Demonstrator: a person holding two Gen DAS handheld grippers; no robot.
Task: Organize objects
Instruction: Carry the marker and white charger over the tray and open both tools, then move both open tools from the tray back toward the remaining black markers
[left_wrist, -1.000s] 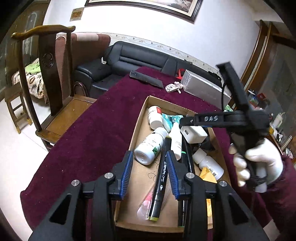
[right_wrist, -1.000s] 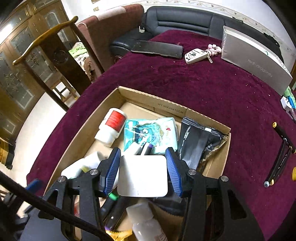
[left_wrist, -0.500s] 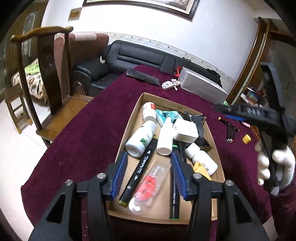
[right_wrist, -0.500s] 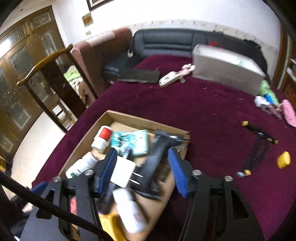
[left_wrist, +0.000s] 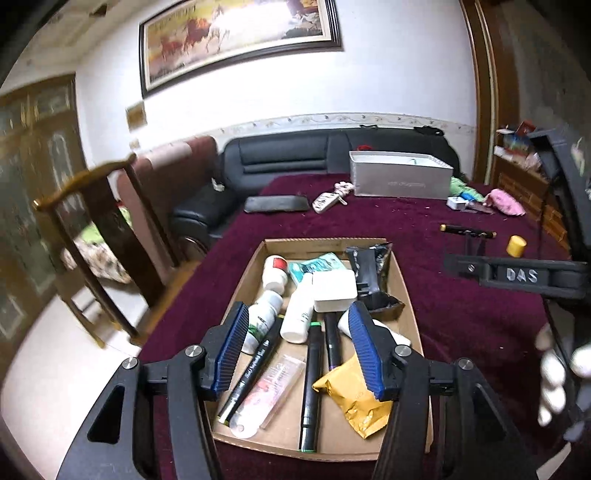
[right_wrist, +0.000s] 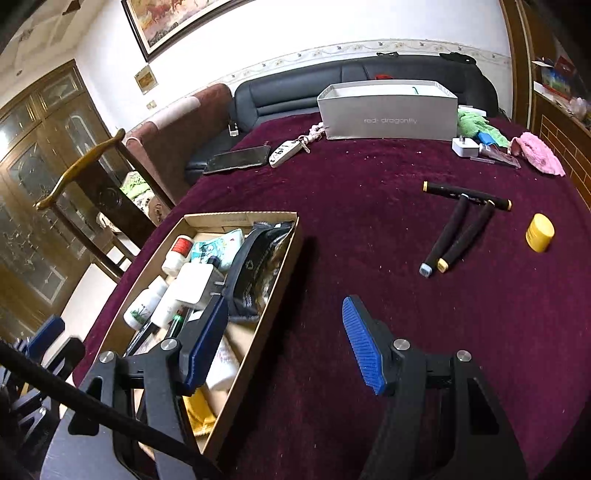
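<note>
- Looking along my right gripper (right_wrist: 284, 339), I see its jaws spread with nothing between them; it hangs over the bare maroon tablecloth (right_wrist: 369, 221), just right of the cardboard tray (right_wrist: 284, 273).
- My left gripper (left_wrist: 299, 347) is spread too; its jaws have just been opening, and they grip nothing above the tray's contents: bottles, marker pens, a white charger (left_wrist: 334, 290) and a yellow packet (left_wrist: 351, 391).
- What I judge is left to tidy sits ahead and to the right of the right fingers: three black markers (right_wrist: 458, 229) and a yellow cap (right_wrist: 540, 232), well apart from the tray.
- Two of those markers lie side by side, long axes running towards me and slightly left, capped ends nearest; the third lies crosswise over their far ends.
- My right hand is plainly nearer to them; the left would have to cross the tray.
- Room is good: open cloth between fingers and markers, nothing in the way. The cap stands just beside the pair, towards the table's right edge, so I'd come in from the left side.
</note>
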